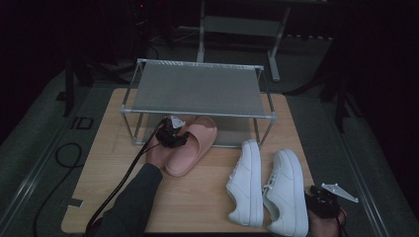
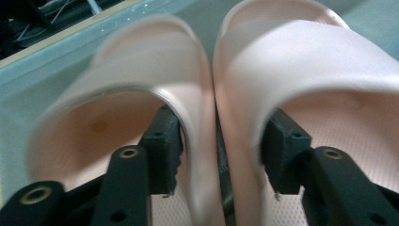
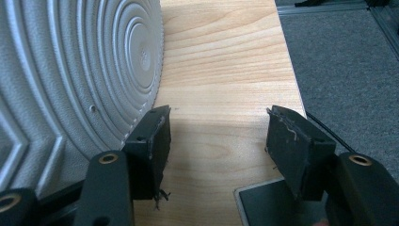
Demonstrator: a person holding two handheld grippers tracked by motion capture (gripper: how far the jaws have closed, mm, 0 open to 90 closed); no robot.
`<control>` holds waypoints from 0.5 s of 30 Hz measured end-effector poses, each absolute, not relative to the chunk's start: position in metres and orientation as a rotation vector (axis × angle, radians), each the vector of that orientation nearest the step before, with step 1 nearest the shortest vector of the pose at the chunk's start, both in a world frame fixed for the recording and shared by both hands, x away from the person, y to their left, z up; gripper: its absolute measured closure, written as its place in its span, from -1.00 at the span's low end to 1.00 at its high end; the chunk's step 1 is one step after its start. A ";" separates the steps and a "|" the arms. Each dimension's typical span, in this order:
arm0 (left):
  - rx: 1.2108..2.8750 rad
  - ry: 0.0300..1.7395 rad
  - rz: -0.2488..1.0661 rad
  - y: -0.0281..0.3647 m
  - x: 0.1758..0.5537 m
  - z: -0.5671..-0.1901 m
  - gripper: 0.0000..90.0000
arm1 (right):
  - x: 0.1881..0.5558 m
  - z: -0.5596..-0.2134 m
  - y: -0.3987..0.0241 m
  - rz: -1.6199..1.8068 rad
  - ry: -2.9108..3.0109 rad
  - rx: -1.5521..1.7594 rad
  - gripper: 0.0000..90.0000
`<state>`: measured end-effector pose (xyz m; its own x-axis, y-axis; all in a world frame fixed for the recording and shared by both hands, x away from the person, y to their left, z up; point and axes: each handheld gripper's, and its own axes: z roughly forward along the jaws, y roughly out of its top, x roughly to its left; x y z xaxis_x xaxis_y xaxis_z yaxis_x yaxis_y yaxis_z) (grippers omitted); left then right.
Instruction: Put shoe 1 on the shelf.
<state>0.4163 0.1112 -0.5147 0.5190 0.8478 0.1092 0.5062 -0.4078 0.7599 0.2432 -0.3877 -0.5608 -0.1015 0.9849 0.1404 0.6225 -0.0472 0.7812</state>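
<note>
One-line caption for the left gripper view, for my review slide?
Left gripper open astride the touching inner walls of two pale pink rubber slides, one jaw inside each.

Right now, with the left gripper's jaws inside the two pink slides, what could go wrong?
The left gripper has one jaw inside each pink slide; drawing back might snag a strap and drag both from the shoe rack. The right gripper, open beside a white sneaker, might knock it.

Two pink slides (image 2: 301, 70), side by side and touching, under the metal rack (image 1: 197, 89).
</note>
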 end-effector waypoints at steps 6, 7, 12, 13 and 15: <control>2.097 1.077 0.682 0.112 0.413 -0.512 0.04 | 0.243 -0.561 -0.388 1.002 1.759 1.700 -0.12; 2.104 1.072 0.695 0.113 0.412 -0.512 0.03 | 0.243 -0.561 -0.388 1.002 1.758 1.700 -0.12; 2.112 1.063 0.726 0.114 0.408 -0.512 0.00 | 0.243 -0.561 -0.388 1.002 1.758 1.701 -0.12; 2.120 1.051 0.734 0.115 0.405 -0.512 0.00 | 0.243 -0.561 -0.388 1.002 1.758 1.701 -0.12; 2.127 1.042 0.741 0.115 0.402 -0.512 0.00 | 0.243 -0.561 -0.388 1.003 1.758 1.701 -0.12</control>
<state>0.4023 0.1153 -0.5120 0.5249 0.8271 0.2011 0.4611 -0.4749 0.7496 0.2432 -0.3877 -0.5608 -0.1009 0.9849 0.1409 0.6227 -0.0479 0.7810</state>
